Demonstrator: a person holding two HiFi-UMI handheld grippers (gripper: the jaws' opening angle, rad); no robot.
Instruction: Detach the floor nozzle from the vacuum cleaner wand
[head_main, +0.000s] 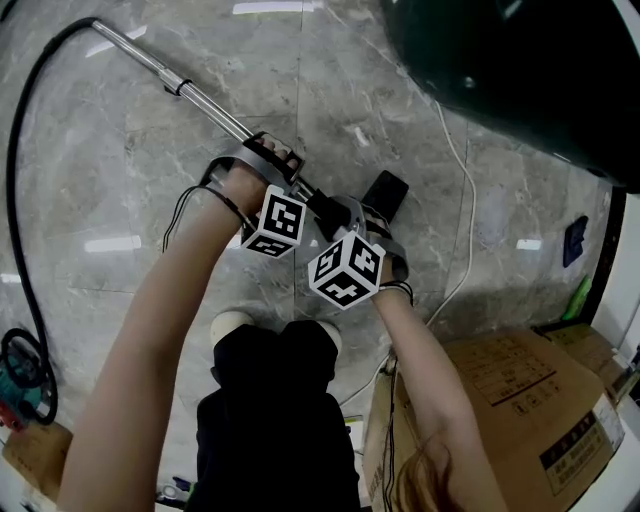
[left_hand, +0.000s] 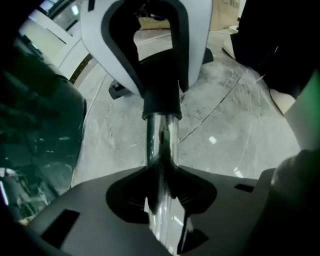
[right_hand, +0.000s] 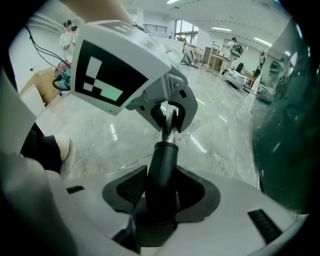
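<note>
Both hands are down on the joint now, over the marble floor (head_main: 120, 180). The left tool (left_hand: 161, 197) is closed most of the way, its pads pressed on the shiny metal wand (head_main: 160, 68), which runs away to the far left towards the black hose (head_main: 20, 200). Just to its right, the right tool (right_hand: 160, 192) stands a good deal wider and is clamped around the thick black neck (right_hand: 162, 165) of the floor nozzle (head_main: 388, 190), whose dark head sits on the floor just beyond that hand. The two tools are nearly touching, one on each side of the connection. And the connection looks whole: the metal tube runs straight into the black collar (left_hand: 161, 102) with no gap showing. So, by my reading, the grips are set and nothing has separated yet; what's left is the actual release and pull, then drawing nozzle and wand apart.
</note>
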